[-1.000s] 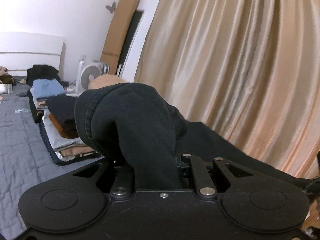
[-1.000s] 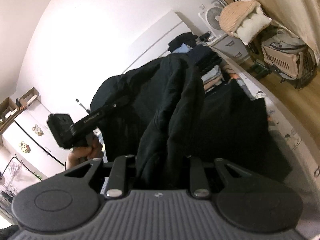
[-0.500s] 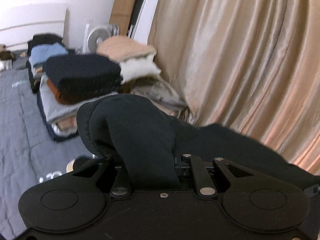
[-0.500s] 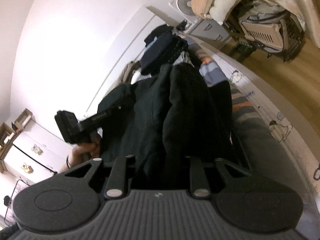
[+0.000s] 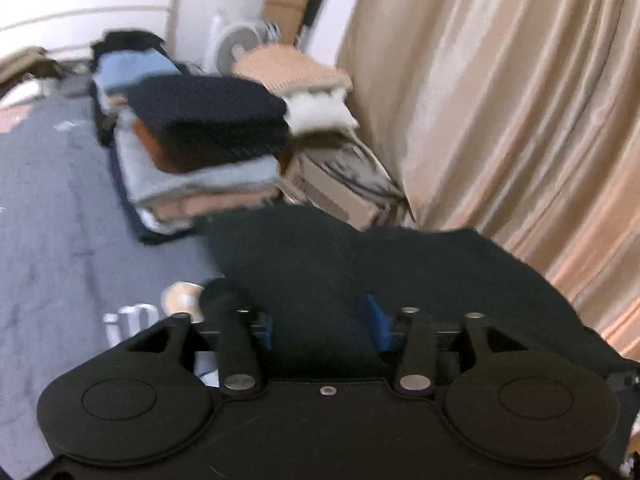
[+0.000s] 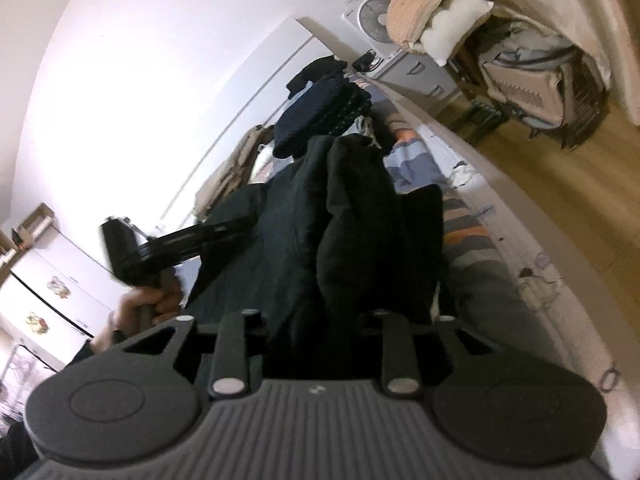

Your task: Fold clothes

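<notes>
Lying flat on the grey bedspread [image 5: 52,216], a black garment [image 5: 360,264] fills the lower middle of the left wrist view, spread so that the fold just laid can settle.

Left wrist view:
- Left gripper [image 5: 320,320]: jaws have just been opening; blue pads [image 5: 376,322] stand apart with black cloth lying between them, unpinched. Judged a release after setting the fold down.
- Stack of folded clothes [image 5: 200,140]: beyond the black garment on the bedspread, dark knit on top, grey and tan layers beneath; presumably the finished pile.
- Beige curtain [image 5: 500,100]: right of the garment.
- Fan [image 5: 236,46] and cardboard box [image 5: 332,196]: beyond the garment, off the bed.

Right wrist view:
- Right gripper [image 6: 316,320]: jaws have just been opening; a bunched ridge of the black garment [image 6: 352,232] rises between them. Whether the pads press on it cannot be told, the cloth hiding them.
- Left gripper [image 6: 180,240]: left of the garment, held by the person's hand [image 6: 148,304], nose over the cloth's far edge.
- Folded stack [image 6: 320,116]: beyond the garment.
- Wooden floor [image 6: 560,208]: right of the garment, below the bed edge.

Judgement: fold nearly placed; the right side needs releasing and smoothing.
</notes>
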### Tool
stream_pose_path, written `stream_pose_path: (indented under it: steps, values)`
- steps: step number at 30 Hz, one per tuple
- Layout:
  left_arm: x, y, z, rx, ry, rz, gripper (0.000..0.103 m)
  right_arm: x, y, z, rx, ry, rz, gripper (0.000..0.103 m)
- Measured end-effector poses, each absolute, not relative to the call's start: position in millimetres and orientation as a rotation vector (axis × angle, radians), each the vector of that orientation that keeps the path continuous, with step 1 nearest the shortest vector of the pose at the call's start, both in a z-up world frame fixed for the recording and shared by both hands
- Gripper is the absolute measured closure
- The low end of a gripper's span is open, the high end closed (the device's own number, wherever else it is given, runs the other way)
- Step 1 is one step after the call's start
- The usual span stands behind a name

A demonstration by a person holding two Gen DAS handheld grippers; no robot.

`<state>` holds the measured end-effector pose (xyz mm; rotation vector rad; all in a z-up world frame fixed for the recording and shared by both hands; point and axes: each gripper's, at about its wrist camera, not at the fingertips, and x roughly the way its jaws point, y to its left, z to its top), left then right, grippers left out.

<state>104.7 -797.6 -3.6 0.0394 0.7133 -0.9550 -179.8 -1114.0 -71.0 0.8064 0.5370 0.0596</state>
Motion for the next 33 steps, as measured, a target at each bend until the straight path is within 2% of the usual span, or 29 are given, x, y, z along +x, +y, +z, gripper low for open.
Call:
stream_pose_path:
  steps: [3,6,9,14,19,22,24,28,33]
  values:
    - [82.8,-747.9,19.3,-0.029,0.631,-0.963,0.040,-200.1,-1112.6,-47.8,0.728,0.524,-0.011,0.064]
    - [46.6,-710.2,33.9,-0.088,0.601,-1.023,0.036,-227.7,-1110.5,-21.9,0.698,0.448,-0.041,0.064]
    - [-7.3,-705.4,30.6,-0.041,0.573,-1.111,0.030,-241.6,-1092.7,1.7,0.634,0.375,0.012,0.063]
    - [-109.9,-723.2,6.2,0.233,0.434,-1.158,0.030,-227.2,-1065.3,3.5,0.595,0.380,0.065,0.060]
    - [-174.5,-744.3,-28.6,0.542,0.321,-1.142,0.030,-211.3,-1063.3,-28.6,0.613,0.463,0.008,0.060]
    - [-185.2,-753.4,-40.9,0.640,0.312,-1.109,0.030,-218.8,-1071.6,-53.1,0.668,0.455,0.005,0.061]
    - [-181.8,-750.6,-41.3,0.611,0.350,-1.112,0.030,-226.1,-1079.1,-70.9,0.743,0.433,0.019,0.064]
    - [-160.3,-745.7,-24.9,0.446,0.416,-1.154,0.030,-241.5,-1083.5,-96.4,0.820,0.395,0.061,0.064]
    - [-142.4,-744.7,-10.7,0.227,0.495,-1.240,0.030,-244.9,-1081.9,-93.4,0.811,0.406,0.070,0.064]
